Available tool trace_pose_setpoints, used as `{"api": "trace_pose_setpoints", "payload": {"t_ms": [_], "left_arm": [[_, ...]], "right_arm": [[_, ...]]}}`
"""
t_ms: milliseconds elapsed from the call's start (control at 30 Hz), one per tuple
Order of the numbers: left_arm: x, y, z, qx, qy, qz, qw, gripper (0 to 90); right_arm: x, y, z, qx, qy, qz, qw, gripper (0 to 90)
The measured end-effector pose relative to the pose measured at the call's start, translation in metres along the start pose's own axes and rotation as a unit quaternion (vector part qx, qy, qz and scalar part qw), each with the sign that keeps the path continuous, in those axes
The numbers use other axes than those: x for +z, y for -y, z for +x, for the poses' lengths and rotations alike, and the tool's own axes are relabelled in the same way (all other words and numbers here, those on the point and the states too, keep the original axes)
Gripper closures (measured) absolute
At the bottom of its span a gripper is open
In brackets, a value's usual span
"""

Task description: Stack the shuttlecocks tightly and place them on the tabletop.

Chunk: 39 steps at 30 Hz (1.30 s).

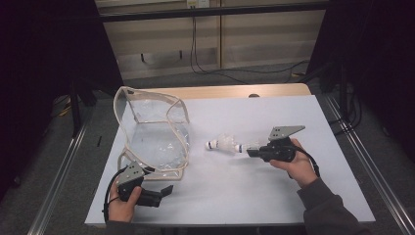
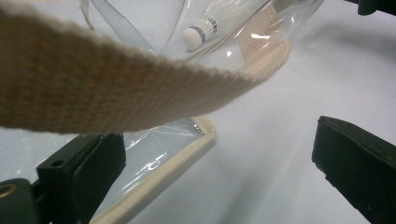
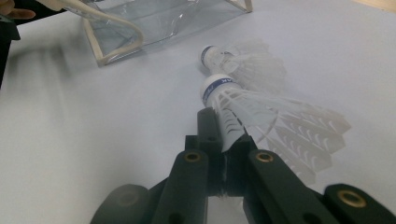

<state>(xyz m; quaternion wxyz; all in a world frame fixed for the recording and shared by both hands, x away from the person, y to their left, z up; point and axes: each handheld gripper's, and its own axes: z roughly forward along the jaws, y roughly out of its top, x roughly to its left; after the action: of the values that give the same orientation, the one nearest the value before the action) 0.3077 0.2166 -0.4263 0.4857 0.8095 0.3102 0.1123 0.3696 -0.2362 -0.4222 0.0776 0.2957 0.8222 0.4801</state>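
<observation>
On the white tabletop, the right tool pinches a shuttlecock by its feathers, cork toward the clear bag. A second shuttlecock lies apparently touching it. The left tool gapes beneath the bag's strap.

A lab-like recording booth is indicated. A table covered in white is enclosed by black curtains and a metal frame. Loose cables are run across a grey floor below a pale panelled wall.
</observation>
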Motion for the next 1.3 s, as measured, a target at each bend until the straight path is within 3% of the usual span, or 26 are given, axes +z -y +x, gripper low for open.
{"api": "trace_pose_setpoints", "payload": {"t_ms": [1300], "left_arm": [[-0.0001,0.0,-0.0001,0.0,0.0,0.0,1.0,2.9]], "right_arm": [[0.0039,0.0034,-0.0104,0.009,0.041,0.002,0.9991,88.9]]}}
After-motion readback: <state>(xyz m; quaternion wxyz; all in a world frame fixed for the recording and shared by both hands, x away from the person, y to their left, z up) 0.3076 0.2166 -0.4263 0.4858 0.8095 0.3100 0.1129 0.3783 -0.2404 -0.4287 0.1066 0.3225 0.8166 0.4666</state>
